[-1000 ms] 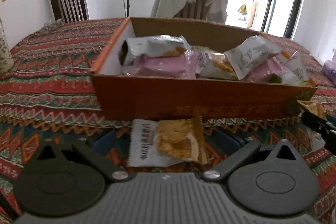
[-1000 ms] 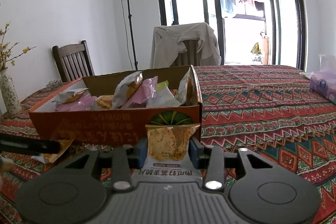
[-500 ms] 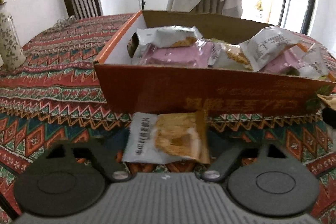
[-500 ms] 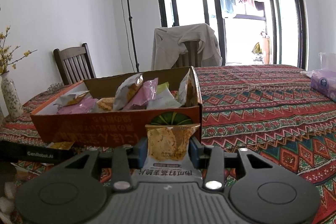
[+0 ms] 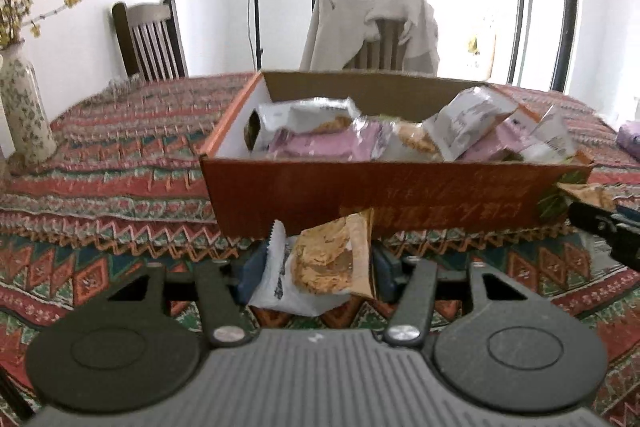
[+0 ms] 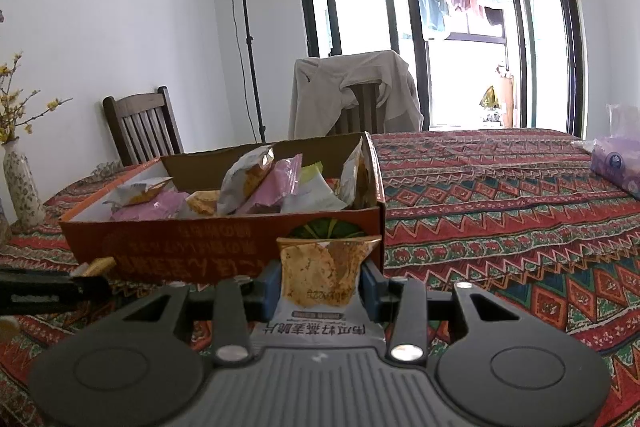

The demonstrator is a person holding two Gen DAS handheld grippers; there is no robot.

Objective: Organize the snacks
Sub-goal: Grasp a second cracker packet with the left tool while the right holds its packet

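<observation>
**Both grippers hold a snack packet in front of the orange box**

At the far left a flowered vase (image 5: 25, 115) stands on the patterned worktop (image 5: 120, 163), with a dark wooden chair (image 5: 150, 41) behind it. The left gripper (image 5: 316, 263) has just been closing its jaws, and its blue pads now press on the sides of a white-and-orange snack packet (image 5: 320, 263), which is tilted and lifted just in front of the orange cardboard box (image 5: 360, 195). The box sits on the worktop and is filled with pink, silver and white snack packets (image 5: 320, 147) lying in a loose heap. Behind it a grey jacket (image 5: 372, 23) hangs over a second chair. Further right, the right gripper (image 6: 320, 287) is clenched on another snack packet (image 6: 320, 275), held upright before the box's right front corner. At the far right a purple tissue pack (image 6: 618, 163) lies on the worktop.
</observation>
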